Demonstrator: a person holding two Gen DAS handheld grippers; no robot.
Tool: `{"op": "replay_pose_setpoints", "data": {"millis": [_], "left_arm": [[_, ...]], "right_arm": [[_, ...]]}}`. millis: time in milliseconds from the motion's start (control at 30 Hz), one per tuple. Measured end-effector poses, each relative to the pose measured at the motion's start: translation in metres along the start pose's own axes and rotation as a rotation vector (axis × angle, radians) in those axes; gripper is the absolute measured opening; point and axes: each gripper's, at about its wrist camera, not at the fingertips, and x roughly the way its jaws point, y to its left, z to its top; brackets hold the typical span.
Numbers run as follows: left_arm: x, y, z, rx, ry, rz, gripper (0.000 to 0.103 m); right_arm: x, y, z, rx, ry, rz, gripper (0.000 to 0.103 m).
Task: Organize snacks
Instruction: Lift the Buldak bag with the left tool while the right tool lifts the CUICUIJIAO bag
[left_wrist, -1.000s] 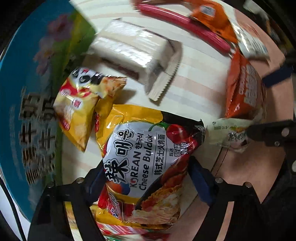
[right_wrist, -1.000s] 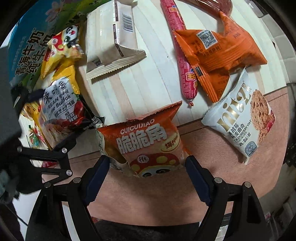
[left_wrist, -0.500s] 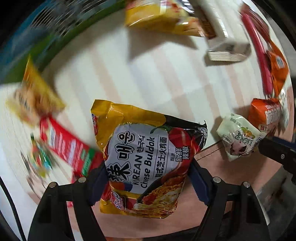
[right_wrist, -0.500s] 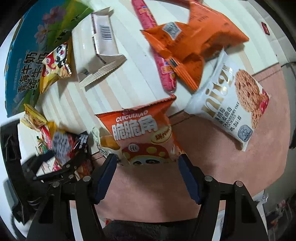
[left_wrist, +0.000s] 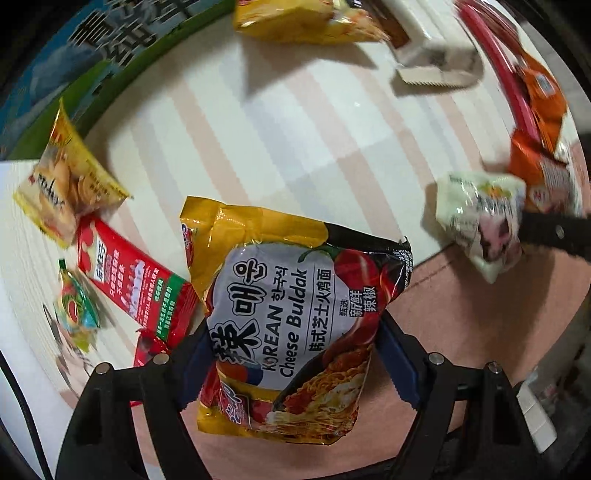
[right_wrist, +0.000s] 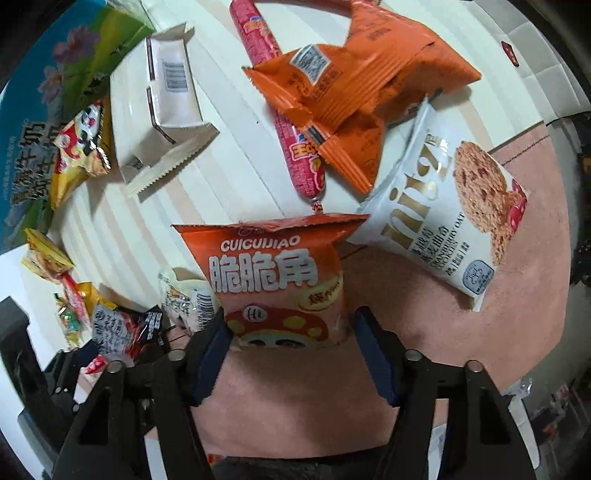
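The left tongs (left_wrist: 291, 354) hold the Cheese Buldak noodle packet (left_wrist: 291, 314) by its two sides near the lower centre of the left wrist frame, pads pressing into the crinkled film. The right tongs (right_wrist: 291, 343) have just been closing on the orange CUICUIJIAO crisp bag (right_wrist: 273, 280), which sits between them at lower centre of the right wrist frame; the left pad touches the bag's edge, while the right pad appears just clear of it, so I judge this grip not yet made.

The risks, as I judge them: both bags are puffy and slick, so a pinch low on a side seam could let either one swing or slide out. If the right tongs close further, the crisps inside may crush. The small pale green packet (right_wrist: 188, 299) lies touching the crisp bag's left side and could be dragged along or caught by the left pad.

In the way and nearby: the red sachet (left_wrist: 136, 288) lies just beside the noodle packet at left of frame, with a yellow chip bag (left_wrist: 70, 184) above it. On the striped surface (right_wrist: 236, 173) the pink sausage (right_wrist: 291, 129), an orange wrapper (right_wrist: 351, 96) lying over it and the white oat cookie bag (right_wrist: 447, 210) crowd the upper right, and a white wrapped block (right_wrist: 162, 107) sits at upper left.
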Motion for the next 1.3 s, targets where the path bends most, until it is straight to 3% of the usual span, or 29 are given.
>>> {"op": "replay_pose_setpoints", "data": {"millis": [233,333,433,500,567,667,767,900,1300], "left_arm": [[0.024,-0.002,-0.013,0.116,0.057,-0.033,0.081],[0.022,-0.002,-0.021,0.095,0.078,-0.117,0.081],[0.025,0.027,-0.027,0.069,0.086,-0.180,0.081],[0.039,0.043,-0.035,0.076,0.090,-0.173,0.081],[0.033,0.043,-0.045,0.095,0.105,-0.159,0.081],[0.055,0.044,-0.058,0.125,0.106,-0.112,0.081],[0.074,0.018,-0.077,0.138,0.104,-0.070,0.082],[0.087,0.012,-0.083,0.130,0.096,-0.054,0.083],[0.065,-0.008,-0.120,0.051,-0.003,-0.045,0.080]], "right_arm": [[-0.003,-0.004,0.000,-0.002,0.004,-0.008,0.065],[-0.004,-0.006,0.001,-0.006,0.016,-0.001,0.065],[-0.004,-0.011,0.001,0.007,0.025,0.015,0.066],[-0.004,-0.018,0.000,0.020,0.026,0.025,0.066],[-0.001,-0.011,0.001,0.024,0.026,0.025,0.066],[0.002,-0.003,-0.001,0.023,0.023,0.013,0.066],[0.008,0.007,-0.001,0.027,0.016,0.000,0.066],[0.012,0.018,-0.008,0.037,0.010,-0.016,0.066],[0.013,0.035,-0.033,0.054,-0.059,-0.054,0.057]]}}
